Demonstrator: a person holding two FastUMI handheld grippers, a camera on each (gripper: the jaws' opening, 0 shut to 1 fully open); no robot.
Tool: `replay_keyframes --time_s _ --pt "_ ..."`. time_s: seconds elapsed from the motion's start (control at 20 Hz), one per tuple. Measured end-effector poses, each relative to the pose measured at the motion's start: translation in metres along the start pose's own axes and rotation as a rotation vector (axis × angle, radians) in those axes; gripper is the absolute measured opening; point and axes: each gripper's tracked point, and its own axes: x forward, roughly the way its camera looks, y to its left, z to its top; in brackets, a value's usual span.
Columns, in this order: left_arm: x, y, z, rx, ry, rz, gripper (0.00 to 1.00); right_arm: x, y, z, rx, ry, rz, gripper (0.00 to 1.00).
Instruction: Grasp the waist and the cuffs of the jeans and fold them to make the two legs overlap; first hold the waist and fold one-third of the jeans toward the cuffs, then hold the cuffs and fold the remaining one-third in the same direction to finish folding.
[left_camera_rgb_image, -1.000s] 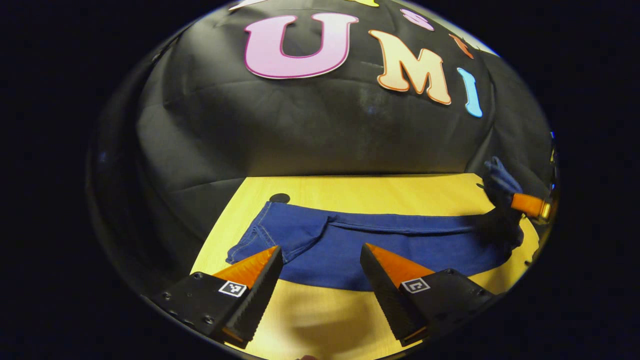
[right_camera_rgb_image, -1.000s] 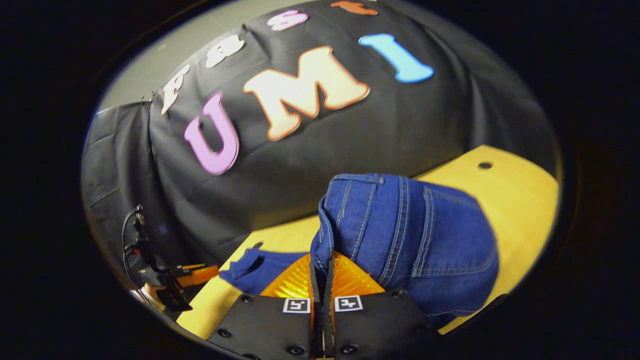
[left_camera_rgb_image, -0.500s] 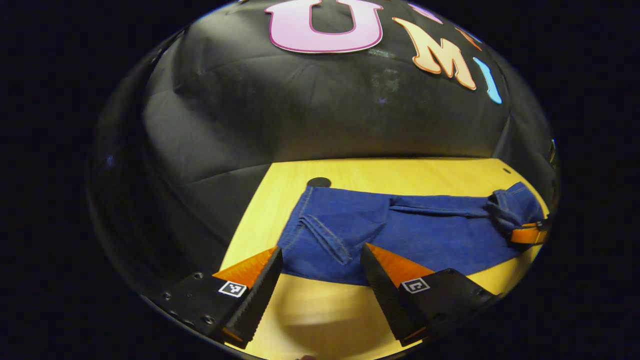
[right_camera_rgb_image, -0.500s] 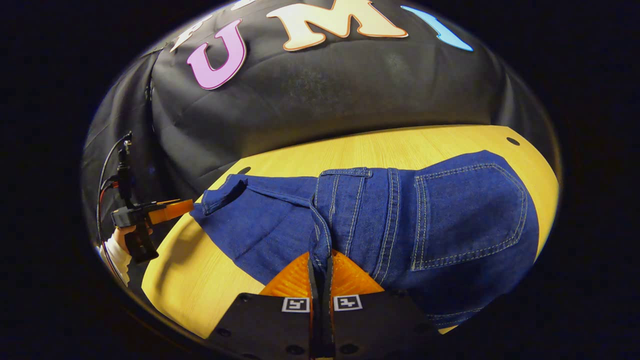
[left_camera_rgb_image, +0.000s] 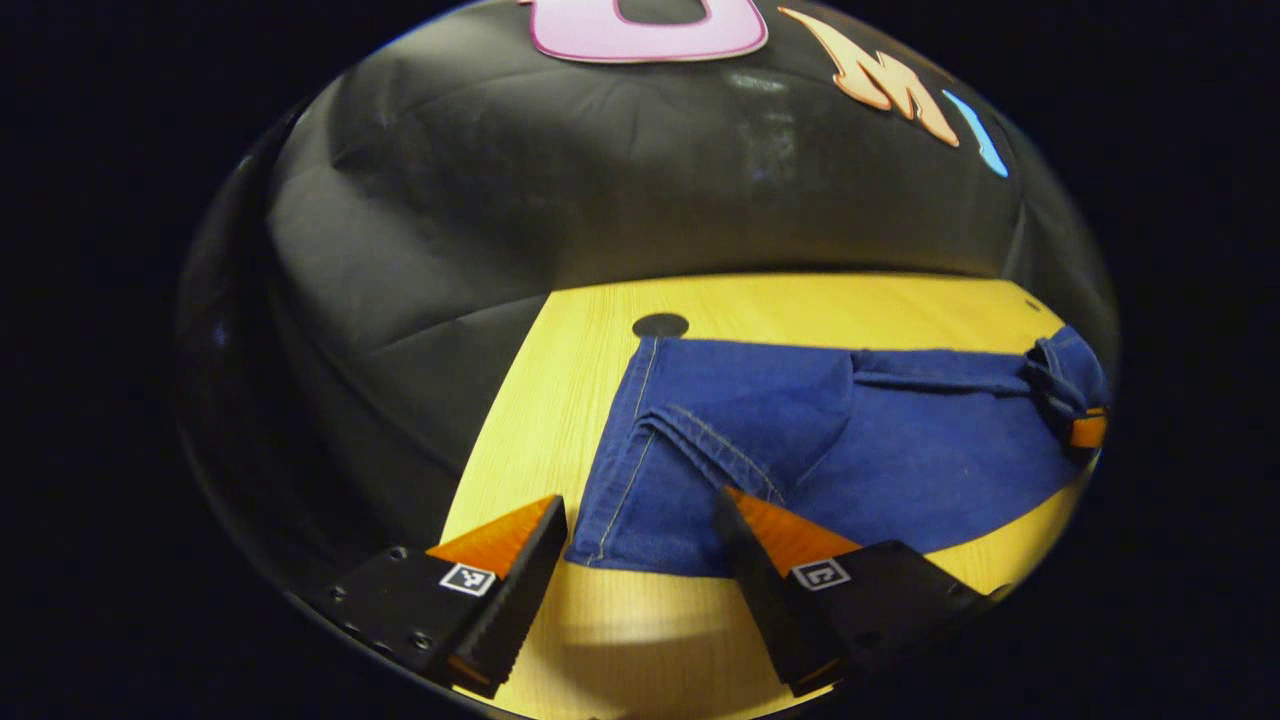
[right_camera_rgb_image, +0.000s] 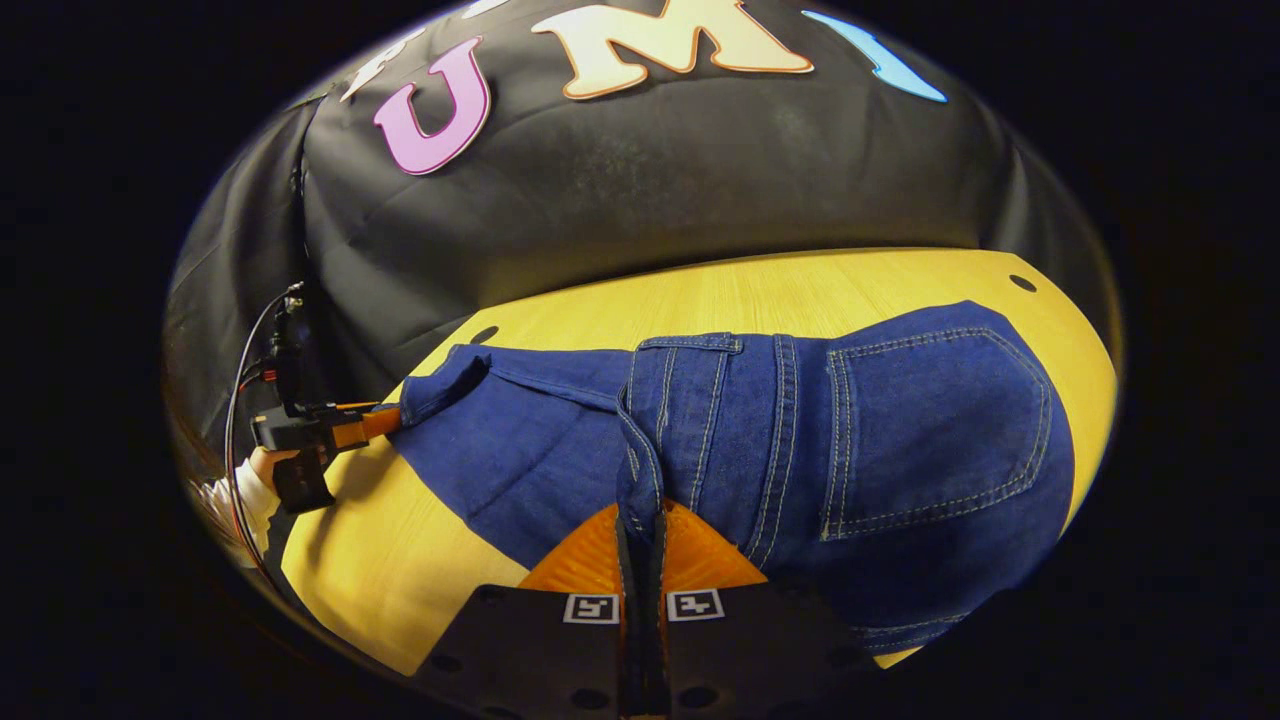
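Since a second ago the waist has come down from the air onto the table (right_camera_rgb_image: 420, 590), and the left gripper (left_camera_rgb_image: 640, 540) has moved closer to the cuffs. Its jaws stand apart around the near cuff edge of the jeans (left_camera_rgb_image: 860, 450), ready to pinch. The right gripper (right_camera_rgb_image: 641, 545) stays clenched on the waist (right_camera_rgb_image: 690, 420), keeping the legs stacked flat.

The left claw (left_camera_rgb_image: 640, 520) stands open just above the yellow table (left_camera_rgb_image: 560, 400), one finger on bare wood beside the cuff end of the jeans (left_camera_rgb_image: 850, 450) and the other over the denim. The jeans lie flat across the table, their cuff edge near a small dark hole (left_camera_rgb_image: 660, 325) in the wood. At the far end the right claw (left_camera_rgb_image: 1085, 430) touches the bunched waist (left_camera_rgb_image: 1065, 365), its grip too small to make out.
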Motion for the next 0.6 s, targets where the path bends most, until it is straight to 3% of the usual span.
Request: replay_keyframes --time_s 0.15,0.2,0.25,0.3,0.35,0.45,0.55,0.6 --pt "0.0 -0.007 -0.002 -0.055 -0.017 -0.029 0.9 0.0 -0.002 0.003 0.004 -0.003 -0.015 0.04" --pt "0.001 -0.01 -0.003 -0.058 -0.012 -0.037 0.83 0.001 -0.002 0.003 0.009 -0.003 -0.016 0.04" --pt "-0.001 -0.013 -0.006 -0.06 -0.005 -0.046 0.83 0.003 0.0 0.004 0.018 -0.002 -0.013 0.06" --pt "-0.002 -0.018 -0.004 -0.066 -0.005 -0.06 0.75 0.001 0.001 0.005 0.026 -0.003 -0.015 0.18" --pt "-0.002 -0.023 -0.003 -0.069 -0.004 -0.071 0.67 0.0 0.002 0.006 0.04 0.002 -0.013 0.17" --pt "-0.002 -0.033 -0.002 -0.076 -0.003 -0.101 0.46 -0.005 0.01 0.01 0.07 0.0 0.021 0.31" --pt "-0.002 -0.036 0.001 -0.082 -0.001 -0.092 0.16 -0.015 0.021 0.017 0.086 -0.017 0.05 0.59" --pt "-0.002 -0.036 0.001 -0.082 -0.002 -0.076 0.1 -0.024 0.02 0.021 0.084 -0.028 0.039 0.73"
